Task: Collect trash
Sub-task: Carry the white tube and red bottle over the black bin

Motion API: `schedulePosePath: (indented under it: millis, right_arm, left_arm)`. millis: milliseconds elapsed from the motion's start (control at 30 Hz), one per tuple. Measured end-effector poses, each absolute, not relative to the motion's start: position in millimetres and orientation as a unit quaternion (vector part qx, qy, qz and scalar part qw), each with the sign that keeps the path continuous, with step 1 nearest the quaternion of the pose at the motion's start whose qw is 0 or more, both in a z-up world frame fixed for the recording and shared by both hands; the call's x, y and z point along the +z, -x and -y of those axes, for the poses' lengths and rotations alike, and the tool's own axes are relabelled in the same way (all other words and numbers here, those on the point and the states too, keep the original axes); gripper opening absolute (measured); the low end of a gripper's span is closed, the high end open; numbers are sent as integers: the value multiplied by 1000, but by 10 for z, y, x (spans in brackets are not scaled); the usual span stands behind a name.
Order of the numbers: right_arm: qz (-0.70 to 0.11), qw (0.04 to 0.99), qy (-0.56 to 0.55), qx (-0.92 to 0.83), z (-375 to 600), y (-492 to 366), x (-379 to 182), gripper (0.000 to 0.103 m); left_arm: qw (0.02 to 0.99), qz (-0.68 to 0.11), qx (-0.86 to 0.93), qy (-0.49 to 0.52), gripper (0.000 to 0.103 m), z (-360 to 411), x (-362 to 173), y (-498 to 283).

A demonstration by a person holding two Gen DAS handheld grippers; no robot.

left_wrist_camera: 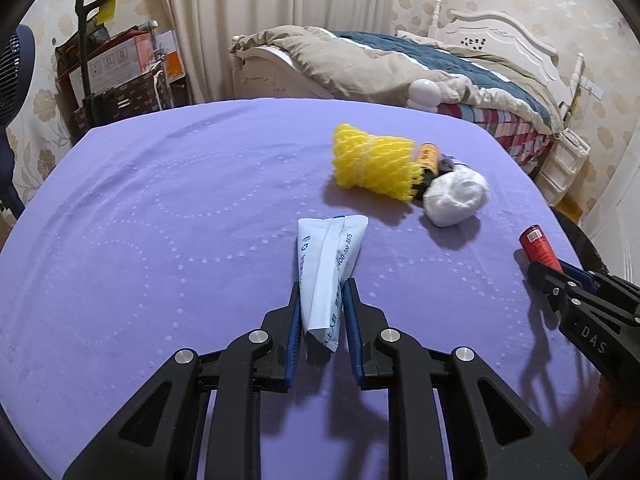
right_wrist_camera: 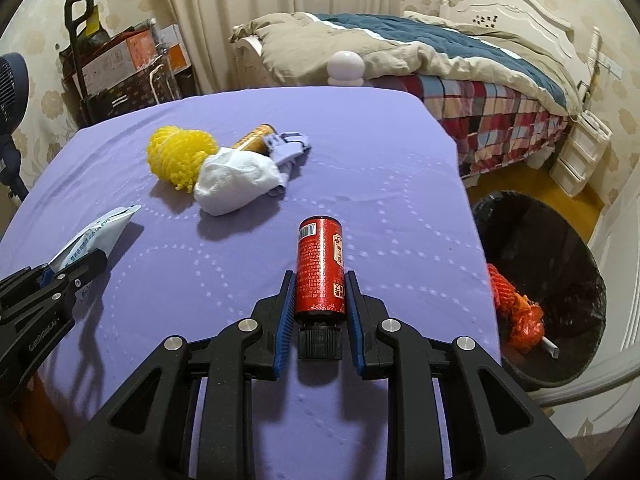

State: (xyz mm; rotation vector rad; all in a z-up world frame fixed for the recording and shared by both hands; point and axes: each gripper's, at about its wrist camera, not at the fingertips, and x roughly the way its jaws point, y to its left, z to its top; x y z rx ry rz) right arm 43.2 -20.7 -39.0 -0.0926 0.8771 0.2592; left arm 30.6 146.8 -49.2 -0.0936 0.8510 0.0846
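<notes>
My left gripper (left_wrist_camera: 322, 290) is shut on a pale blue-and-white wrapper (left_wrist_camera: 330, 264) over the purple tablecloth (left_wrist_camera: 160, 220). My right gripper (right_wrist_camera: 319, 280) is shut on a red bottle (right_wrist_camera: 320, 266) with a black cap, which points toward me. Farther back lie a yellow foam net (left_wrist_camera: 374, 164), an orange can (left_wrist_camera: 428, 158) behind it and a crumpled white tissue (left_wrist_camera: 456, 196). The right wrist view shows the same heap: yellow net (right_wrist_camera: 178, 156), tissue (right_wrist_camera: 236, 184), orange can (right_wrist_camera: 254, 140). A black-lined trash bin (right_wrist_camera: 560, 280) stands off the table's right edge.
The bin holds an orange net (right_wrist_camera: 516, 312). A bed (right_wrist_camera: 460, 76) with a checked cover stands behind the table on the right. Boxes and a black trolley (left_wrist_camera: 90, 60) stand at the back left, with a fan (right_wrist_camera: 10, 92) at the left edge.
</notes>
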Motion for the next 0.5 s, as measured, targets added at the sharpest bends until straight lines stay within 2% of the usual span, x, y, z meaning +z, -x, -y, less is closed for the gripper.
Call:
schedulePosePath:
  millis: [500]
  right_arm:
    - [-402,913,18,71,832,-319,-267,23]
  left_arm:
    - [918,-394,-23,31,20,-853,-349,-282]
